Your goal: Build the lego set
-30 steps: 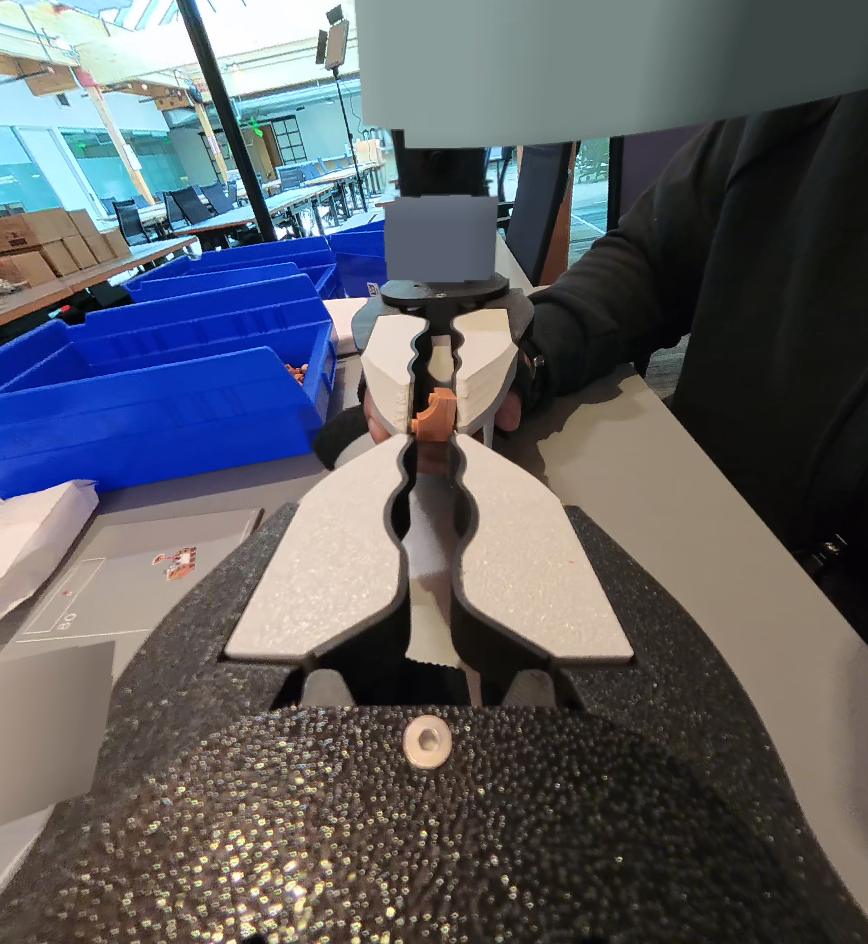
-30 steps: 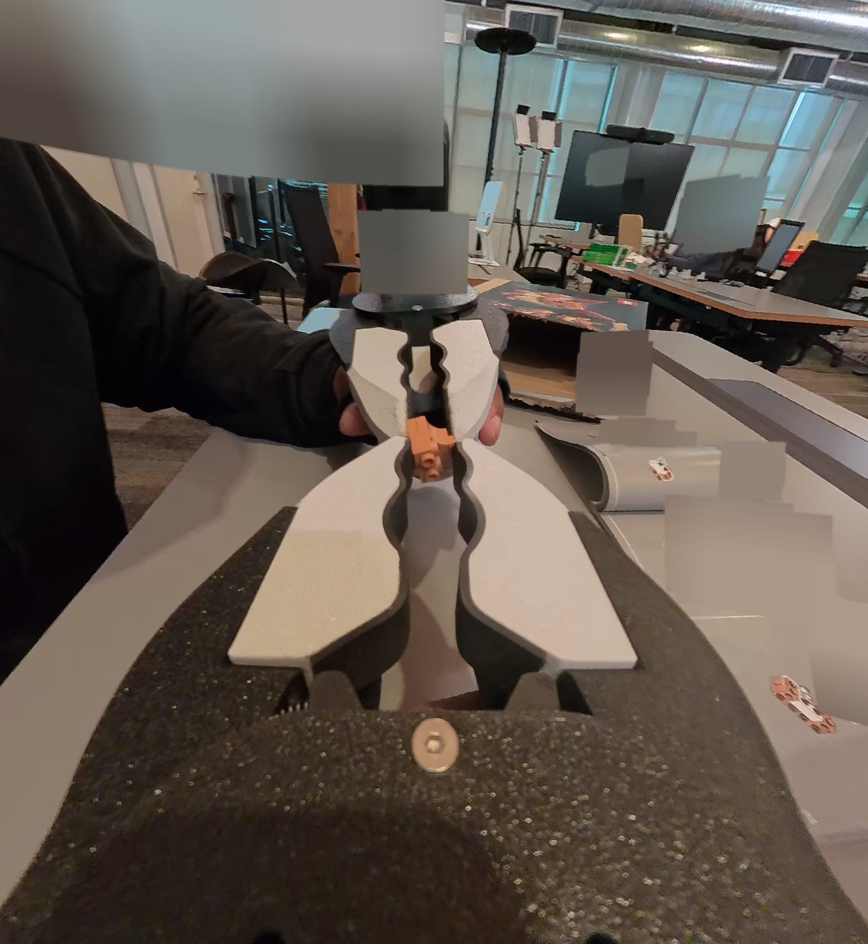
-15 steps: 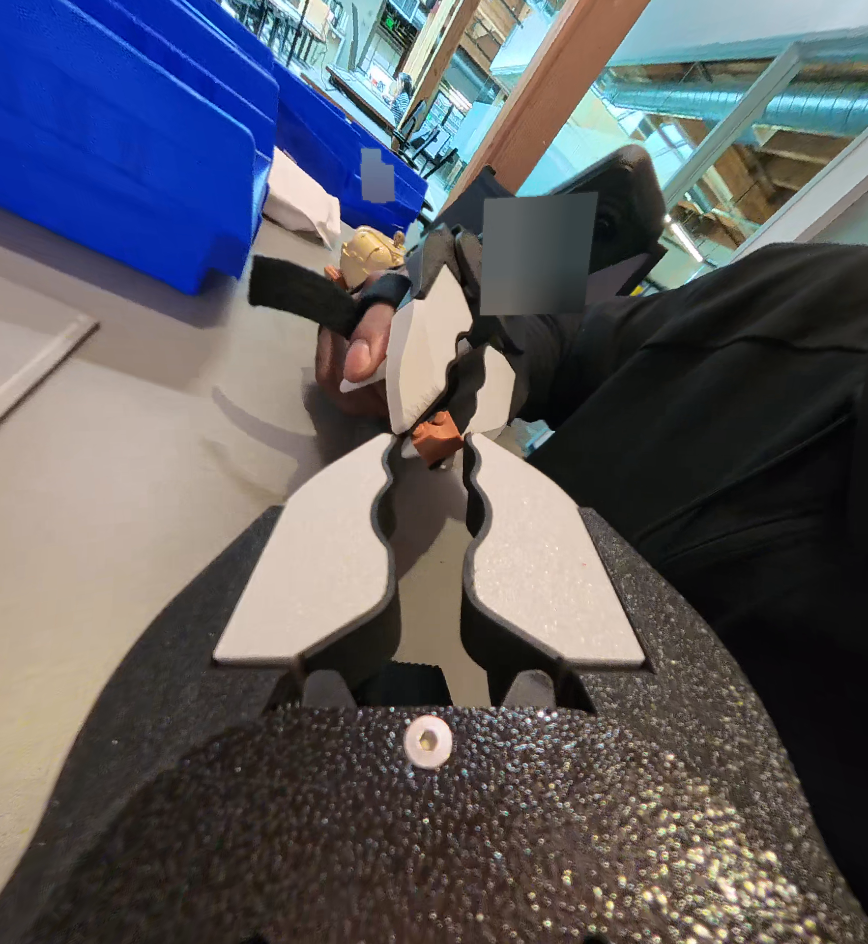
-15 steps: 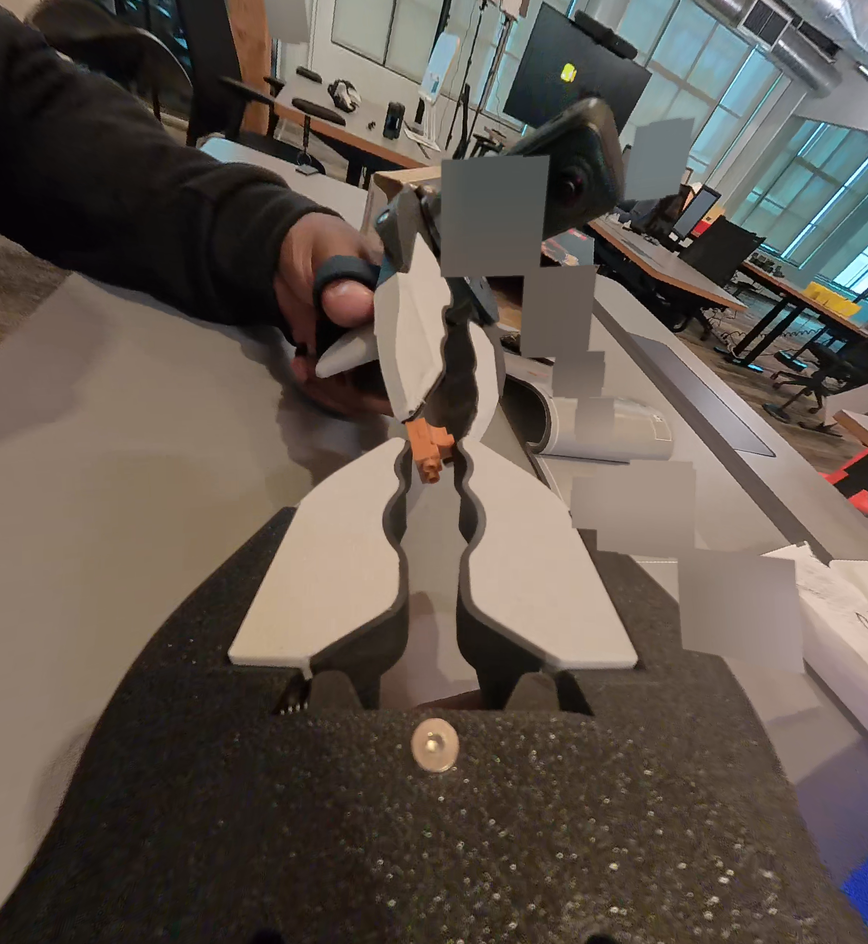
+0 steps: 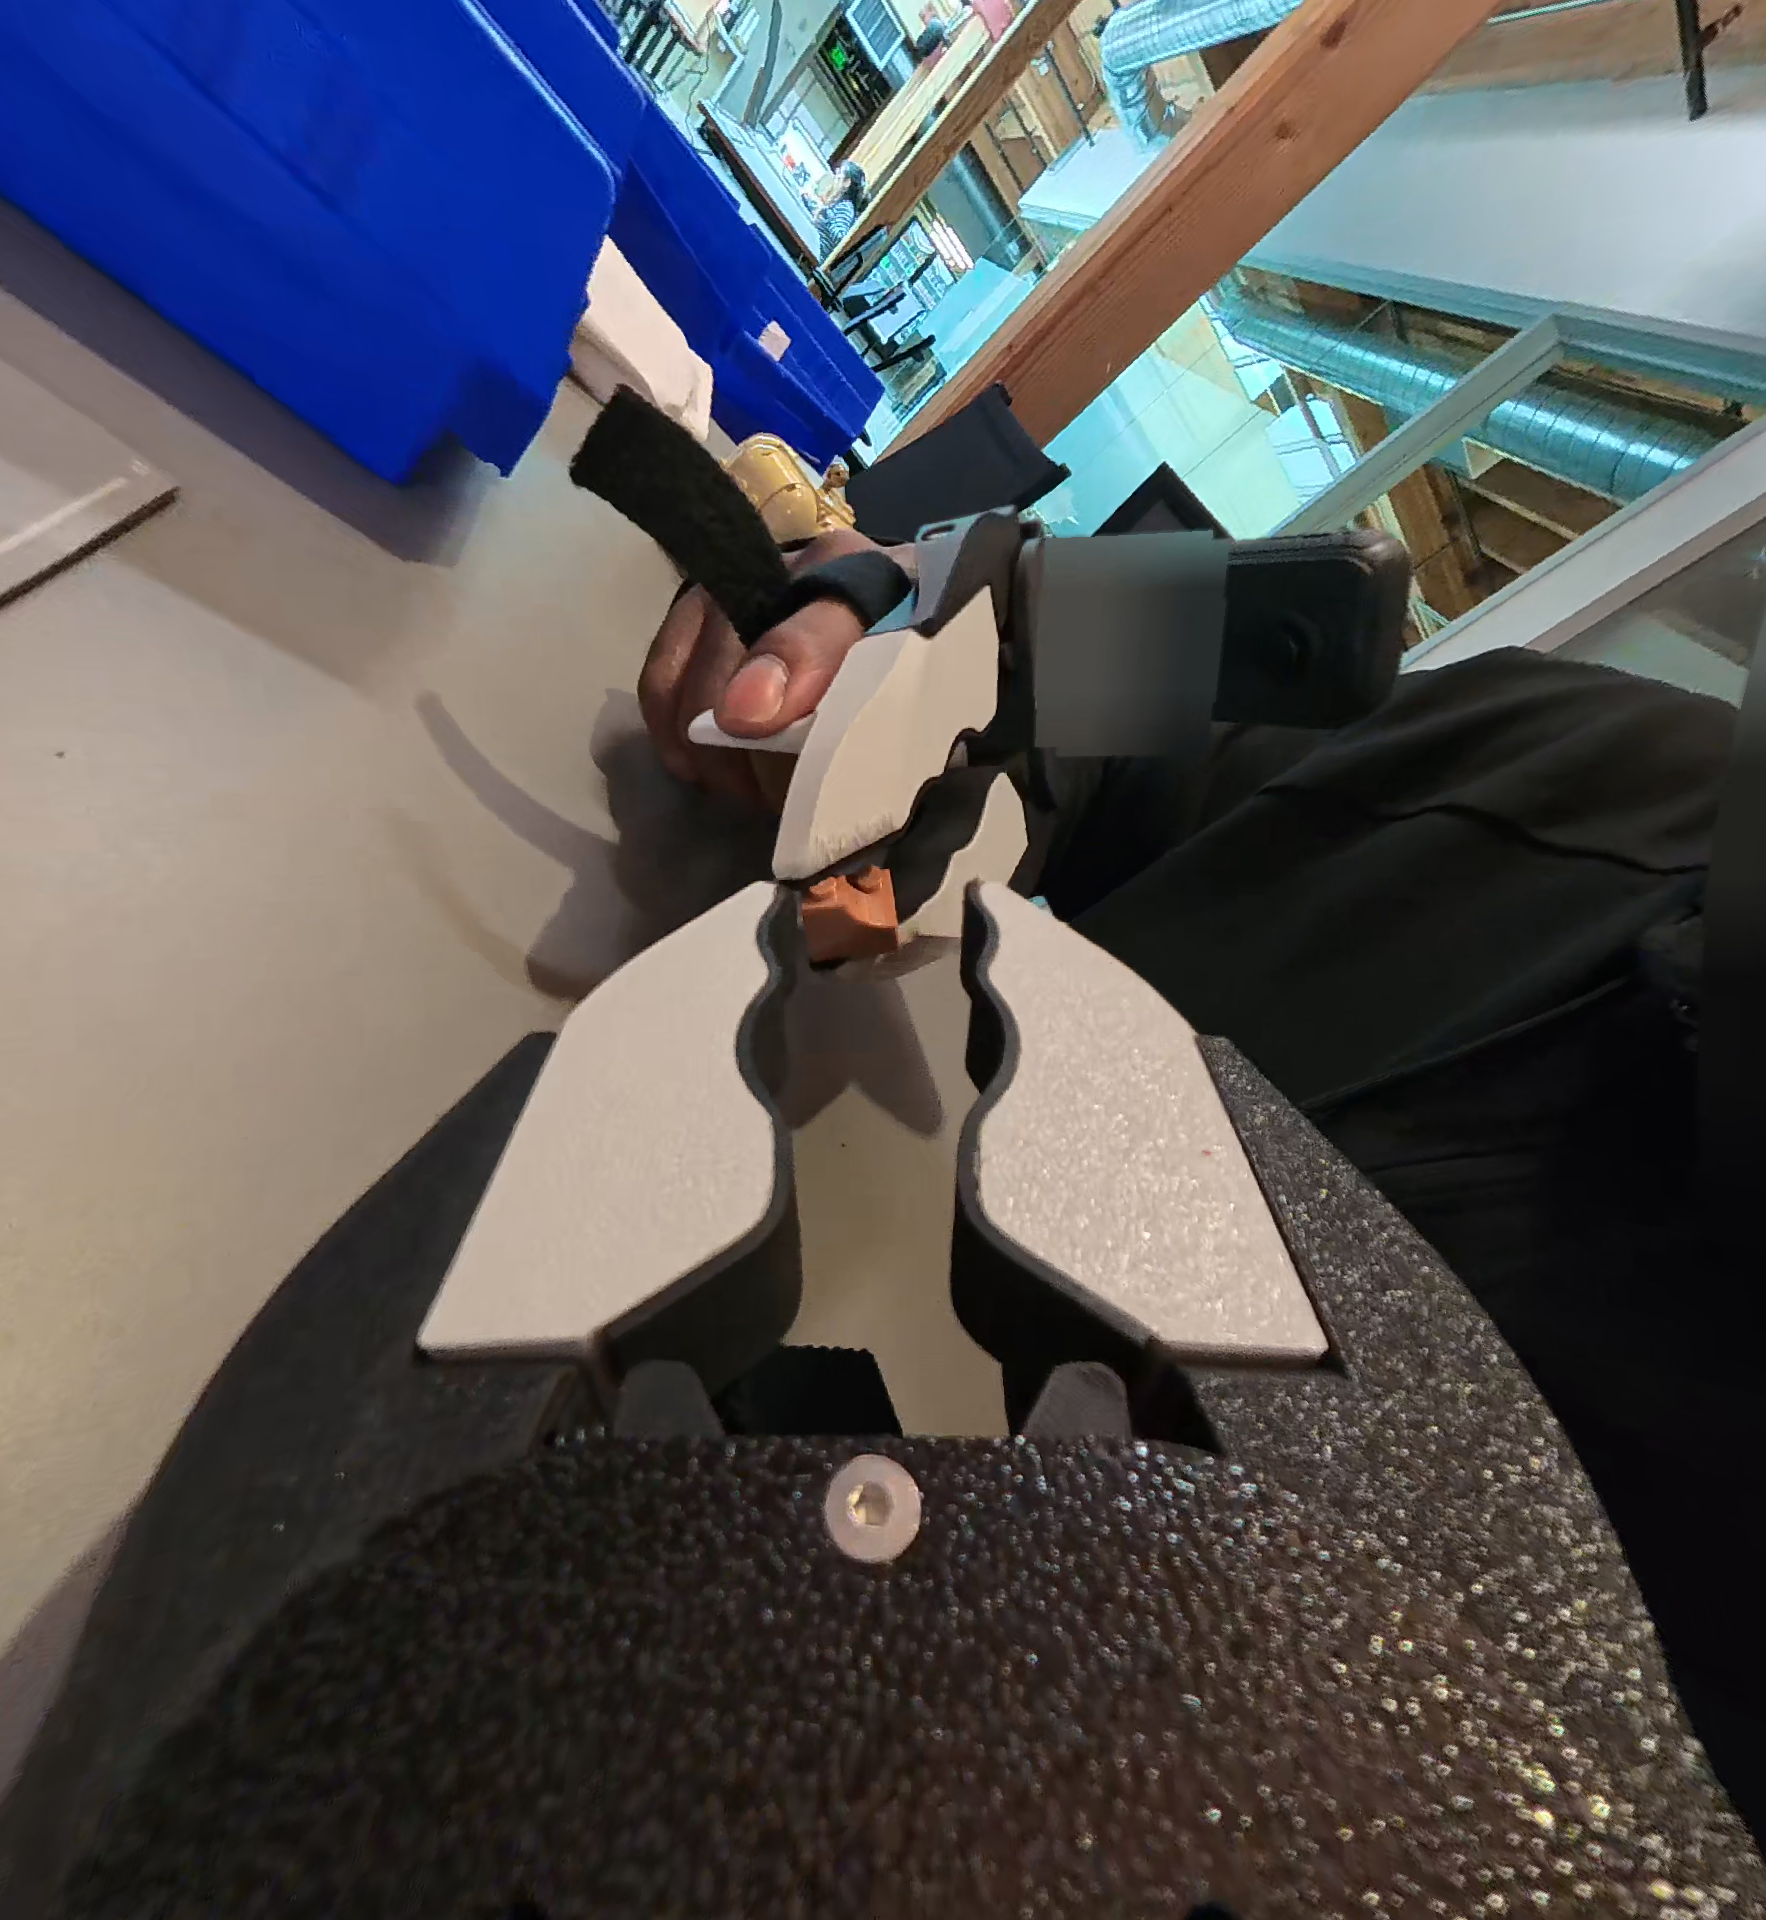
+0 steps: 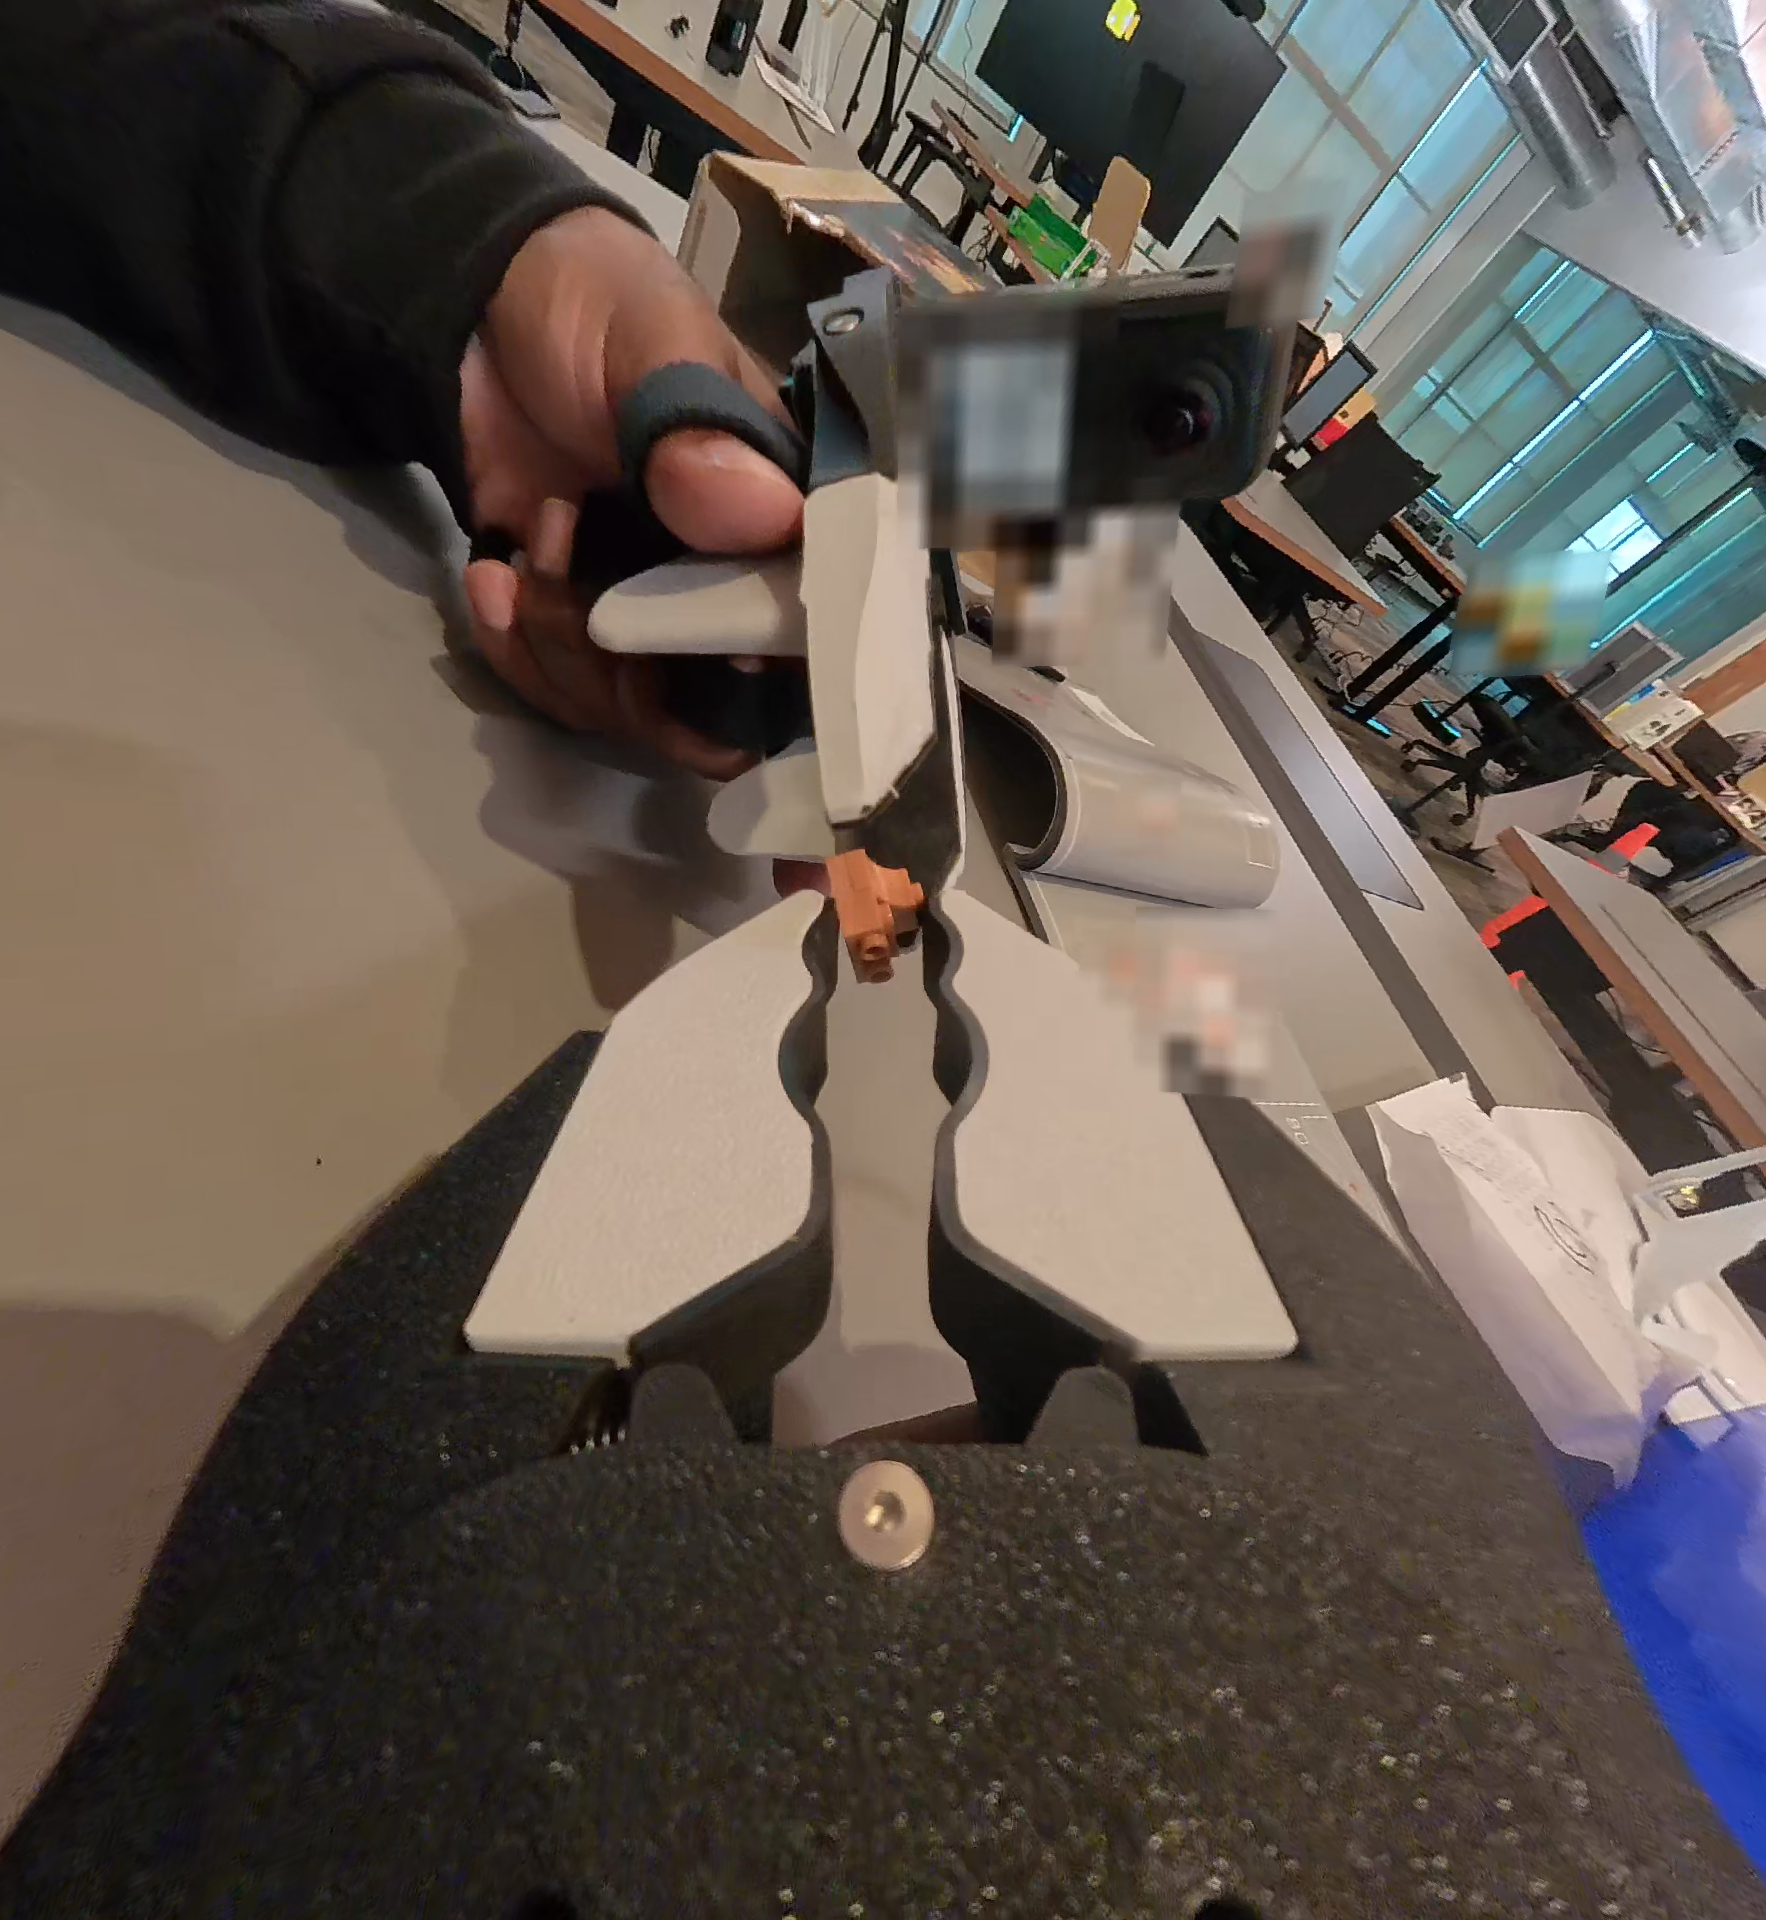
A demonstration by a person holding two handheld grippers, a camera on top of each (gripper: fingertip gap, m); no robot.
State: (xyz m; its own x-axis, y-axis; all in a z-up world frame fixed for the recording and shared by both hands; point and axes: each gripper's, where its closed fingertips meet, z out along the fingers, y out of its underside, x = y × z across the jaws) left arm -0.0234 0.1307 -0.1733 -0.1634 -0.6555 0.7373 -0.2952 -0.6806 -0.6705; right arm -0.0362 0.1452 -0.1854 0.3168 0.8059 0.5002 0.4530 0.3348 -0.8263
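We note the right gripper clamped on an orange brick piece above the grey table; left gripper spread open around it, right pad clear.

Orange brick piece between right gripper's jaws (left gripper opposite)

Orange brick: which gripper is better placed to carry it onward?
Right, probably: the right gripper pinches the orange brick, while the left gripper stands open, one finger clear of it.
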